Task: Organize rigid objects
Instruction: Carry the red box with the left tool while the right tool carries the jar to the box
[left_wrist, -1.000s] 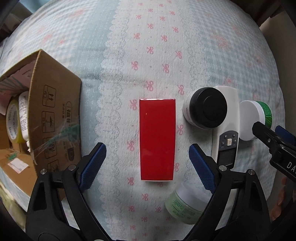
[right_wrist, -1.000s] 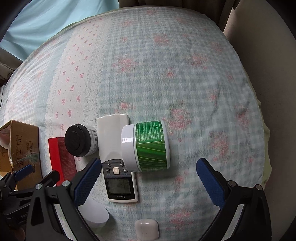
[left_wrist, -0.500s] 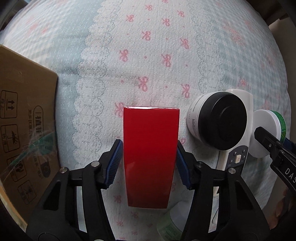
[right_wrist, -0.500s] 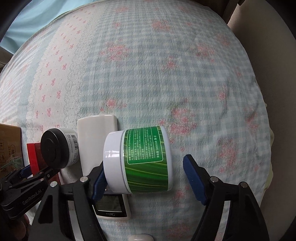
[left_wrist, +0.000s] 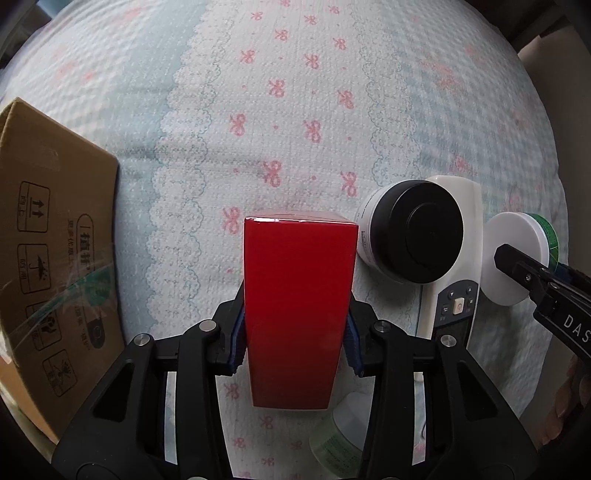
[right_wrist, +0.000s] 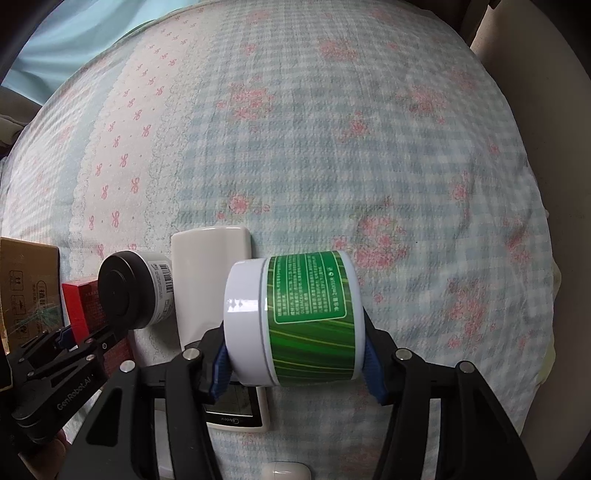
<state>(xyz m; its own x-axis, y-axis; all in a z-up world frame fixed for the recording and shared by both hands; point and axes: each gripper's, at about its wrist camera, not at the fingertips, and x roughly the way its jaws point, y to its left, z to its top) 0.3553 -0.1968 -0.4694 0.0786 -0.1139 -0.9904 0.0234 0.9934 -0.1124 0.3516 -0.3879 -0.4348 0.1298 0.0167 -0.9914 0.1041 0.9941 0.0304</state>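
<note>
My left gripper (left_wrist: 293, 345) is shut on a red box (left_wrist: 295, 302), its blue pads pressed to the box's two long sides, on the bed. My right gripper (right_wrist: 297, 363) is shut on a green-labelled jar with a white lid (right_wrist: 295, 317), which lies on its side. That jar also shows in the left wrist view (left_wrist: 517, 258), and the red box shows in the right wrist view (right_wrist: 79, 306). A black-lidded white jar (left_wrist: 413, 232) rests against a white remote (left_wrist: 458, 295) between the two grippers.
A brown cardboard box (left_wrist: 55, 266) stands at the left on the patterned bedspread (left_wrist: 277, 110). A pale green jar (left_wrist: 340, 439) lies under my left gripper. A small white case (right_wrist: 284, 472) lies near the front edge. The bed's right edge (right_wrist: 554, 258) drops off.
Both grippers moved forward and closed: the left one onto the red box, the right one onto the green jar. Both were open a second ago.
</note>
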